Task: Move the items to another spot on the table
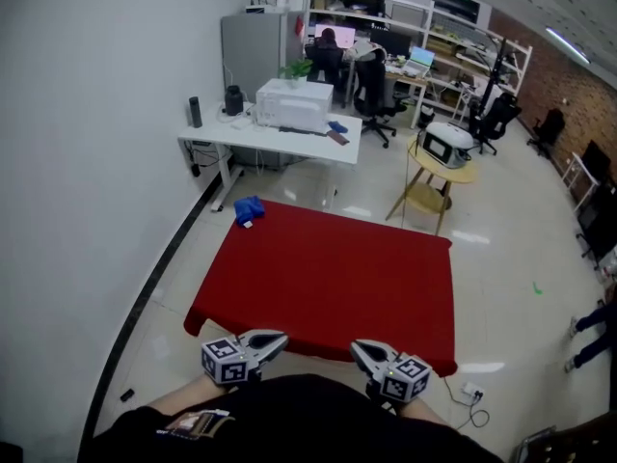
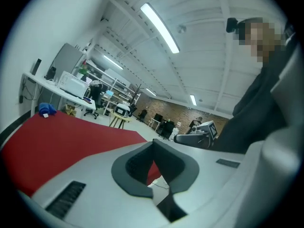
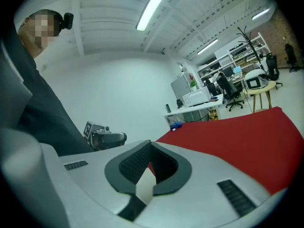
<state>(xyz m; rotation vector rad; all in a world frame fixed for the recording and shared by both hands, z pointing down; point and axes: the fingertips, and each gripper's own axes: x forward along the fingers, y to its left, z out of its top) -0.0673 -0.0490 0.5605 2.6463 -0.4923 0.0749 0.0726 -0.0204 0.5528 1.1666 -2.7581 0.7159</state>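
While both grippers hung level at the near edge of the table, close against the wearer's body, I judged the job not yet begun. The left gripper and the right gripper each showed jaws closed tip to tip with nothing between them. That seemed sensible to me, since nothing lay within reach to take.

The only item I could see, a small blue thing too far off to identify, sat at the far left corner of the red top, right by both edges. I reckoned a careless nudge there could tip it to the floor.

The rest of the top was bare, so I saw free room across it for a long reach and for any new resting spot. A wall ran along the left. A desk stood beyond the far left corner, apart from the table, and a stand stood beyond the far right.
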